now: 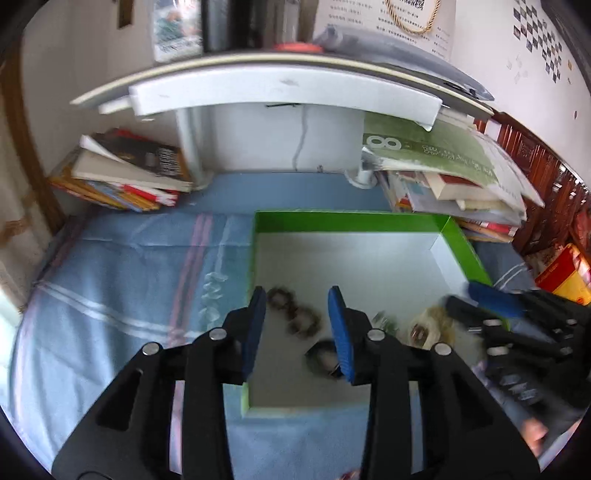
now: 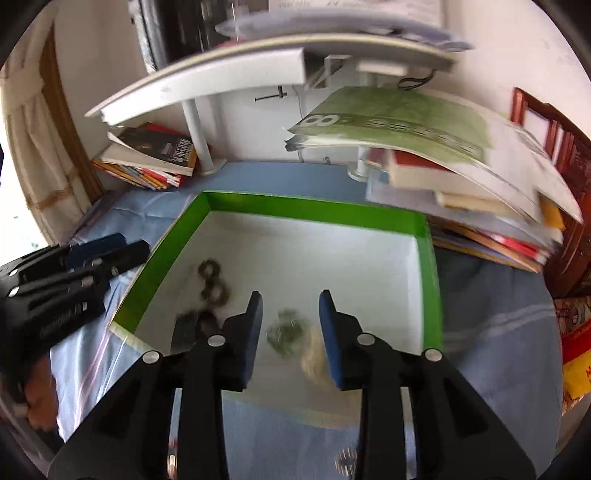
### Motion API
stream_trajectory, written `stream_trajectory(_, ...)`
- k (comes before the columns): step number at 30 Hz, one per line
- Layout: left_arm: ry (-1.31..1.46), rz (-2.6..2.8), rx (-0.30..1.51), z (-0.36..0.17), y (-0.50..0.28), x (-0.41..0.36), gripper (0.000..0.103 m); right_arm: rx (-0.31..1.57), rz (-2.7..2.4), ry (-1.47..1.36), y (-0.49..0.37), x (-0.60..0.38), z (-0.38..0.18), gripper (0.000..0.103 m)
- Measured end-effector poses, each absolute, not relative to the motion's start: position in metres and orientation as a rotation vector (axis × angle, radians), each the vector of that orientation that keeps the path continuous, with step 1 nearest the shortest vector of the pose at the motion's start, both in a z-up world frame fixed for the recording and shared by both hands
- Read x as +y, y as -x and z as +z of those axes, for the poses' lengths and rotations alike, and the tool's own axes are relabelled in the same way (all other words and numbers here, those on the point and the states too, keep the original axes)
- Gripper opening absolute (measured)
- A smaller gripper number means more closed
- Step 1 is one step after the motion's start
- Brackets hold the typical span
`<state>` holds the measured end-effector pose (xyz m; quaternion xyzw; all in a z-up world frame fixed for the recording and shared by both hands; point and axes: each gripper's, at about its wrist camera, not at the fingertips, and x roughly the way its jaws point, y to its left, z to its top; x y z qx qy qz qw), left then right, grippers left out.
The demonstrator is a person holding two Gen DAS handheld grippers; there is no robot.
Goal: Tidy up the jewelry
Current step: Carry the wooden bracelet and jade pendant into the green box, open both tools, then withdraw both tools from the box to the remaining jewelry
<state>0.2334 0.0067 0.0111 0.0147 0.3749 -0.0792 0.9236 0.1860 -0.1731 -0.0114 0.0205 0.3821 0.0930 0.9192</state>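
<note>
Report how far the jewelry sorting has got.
Done: several pieces lie in the green box, including dark beaded rings and a pale bracelet. In hand: nothing; left gripper and right gripper are open. Left: one small piece outside, on the cloth.

Glossy green cardboard box [image 1: 351,221], soft blue striped cloth [image 1: 129,280]

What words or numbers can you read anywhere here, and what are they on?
"8": large white numeral on the green booklet topping the right-hand book stack.
Dark book on the left stack: white title, too blurred to read.
Wall poster: small print, illegible.
Red-and-yellow package: lettering unreadable.
</note>
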Motion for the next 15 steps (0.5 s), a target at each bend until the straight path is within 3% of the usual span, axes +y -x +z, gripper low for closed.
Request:
stream_trajectory(5,-0.094,-0.117,0.779,-0.007,-0.164,0.018,0.042,0.827,0.212,0.001,-0.109,-0.182,-0.04,0.032)
stream_trajectory(9,-0.072,-0.171,0.862,-0.044,-0.119,0.021,0.043,0.864,0.204,-0.013,-0.072,-0.187,-0.065,0.032)
stream_trajectory(15,-0.064,-0.233,0.959,-0.08,-0.112,0.013,0.043,0.907,0.232,-0.072,-0.052,-0.181,-0.09,0.032)
